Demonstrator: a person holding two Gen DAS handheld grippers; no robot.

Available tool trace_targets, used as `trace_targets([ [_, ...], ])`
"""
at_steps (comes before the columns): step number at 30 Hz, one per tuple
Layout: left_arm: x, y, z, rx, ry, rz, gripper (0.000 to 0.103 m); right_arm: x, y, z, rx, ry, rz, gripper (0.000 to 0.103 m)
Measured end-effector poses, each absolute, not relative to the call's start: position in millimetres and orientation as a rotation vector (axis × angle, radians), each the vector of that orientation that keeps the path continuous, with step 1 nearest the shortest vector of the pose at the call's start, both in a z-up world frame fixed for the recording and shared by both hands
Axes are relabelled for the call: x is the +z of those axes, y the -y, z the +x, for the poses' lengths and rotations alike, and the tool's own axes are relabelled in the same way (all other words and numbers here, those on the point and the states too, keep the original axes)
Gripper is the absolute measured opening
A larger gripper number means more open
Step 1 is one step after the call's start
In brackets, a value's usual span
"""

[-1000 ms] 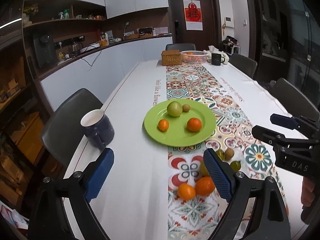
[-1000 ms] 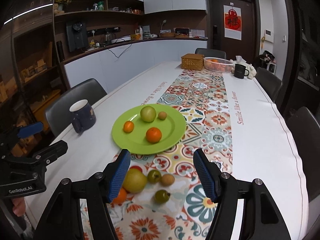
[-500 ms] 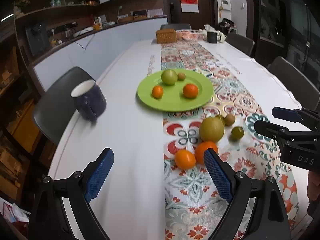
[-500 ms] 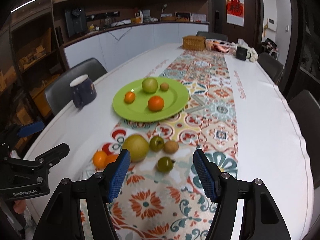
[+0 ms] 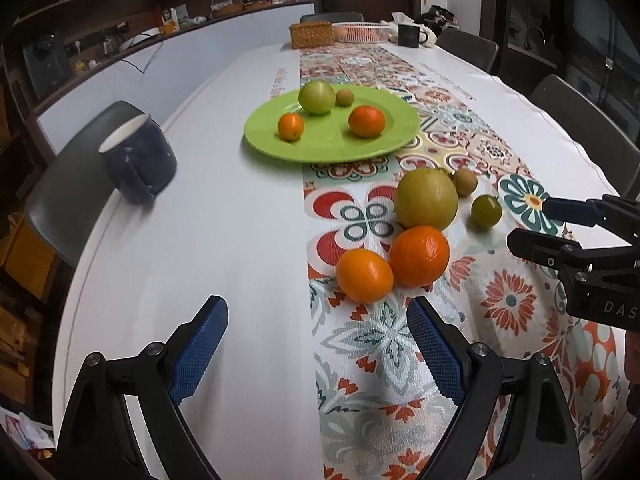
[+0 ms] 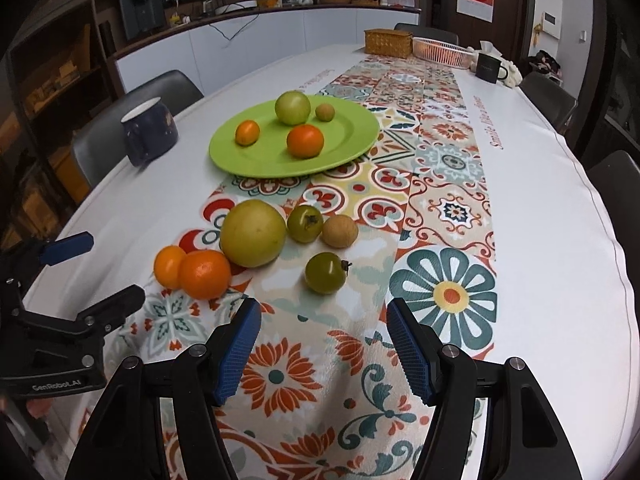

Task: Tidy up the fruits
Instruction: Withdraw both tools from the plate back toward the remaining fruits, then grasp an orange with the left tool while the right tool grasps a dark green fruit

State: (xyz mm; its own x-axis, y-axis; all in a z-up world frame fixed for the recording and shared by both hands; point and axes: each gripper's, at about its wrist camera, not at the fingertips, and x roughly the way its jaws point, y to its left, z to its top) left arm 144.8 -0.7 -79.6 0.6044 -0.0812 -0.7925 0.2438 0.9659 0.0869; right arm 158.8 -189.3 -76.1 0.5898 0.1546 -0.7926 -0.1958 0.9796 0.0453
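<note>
A green plate (image 5: 320,148) (image 6: 260,160) holds a green apple (image 5: 316,97), a small brown fruit (image 5: 344,97) and two oranges (image 5: 366,121). In front of it on the patterned runner lie a big yellow-green pear (image 5: 426,199) (image 6: 253,232), two oranges (image 5: 419,255) (image 6: 204,274), two small green fruits (image 6: 326,272) and a brown one (image 6: 340,231). My left gripper (image 5: 318,344) is open, just short of the nearest orange (image 5: 364,275). My right gripper (image 6: 324,344) is open too, empty, just short of the near green fruit.
A dark blue mug (image 5: 138,160) stands left of the plate near the table's edge. A wicker box (image 6: 388,43), a pink basket (image 6: 440,52) and a black mug (image 6: 488,66) sit at the far end. Grey chairs (image 5: 580,120) line both sides.
Both grippers have sunk toward the table and tipped downward, so the loose fruits now lie just beyond the fingertips. Their jaws stand as before. No fruit has moved.
</note>
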Motion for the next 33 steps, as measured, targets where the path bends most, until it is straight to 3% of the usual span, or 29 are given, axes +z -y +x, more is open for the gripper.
trace_targets([
  [6,-91,3,155,-0.213,-0.919,0.200,0.091,-84,187,167,0.206,-0.933,-0.054,0.066],
  [15,-96,5,168,-0.243,-0.919,0.194,0.081,-90,187,180,0.202,-0.936,-0.054,0.062],
  [23,-98,8,176,-0.293,-0.932,0.141,0.060,-95,188,191,0.217,-0.943,-0.026,0.053],
  [28,-100,11,179,-0.323,-0.953,0.093,0.038,-100,188,198,0.225,-0.953,-0.018,0.045],
  [33,-99,10,179,-0.320,-0.958,0.082,0.038,-103,187,203,0.239,-0.957,-0.014,0.034],
])
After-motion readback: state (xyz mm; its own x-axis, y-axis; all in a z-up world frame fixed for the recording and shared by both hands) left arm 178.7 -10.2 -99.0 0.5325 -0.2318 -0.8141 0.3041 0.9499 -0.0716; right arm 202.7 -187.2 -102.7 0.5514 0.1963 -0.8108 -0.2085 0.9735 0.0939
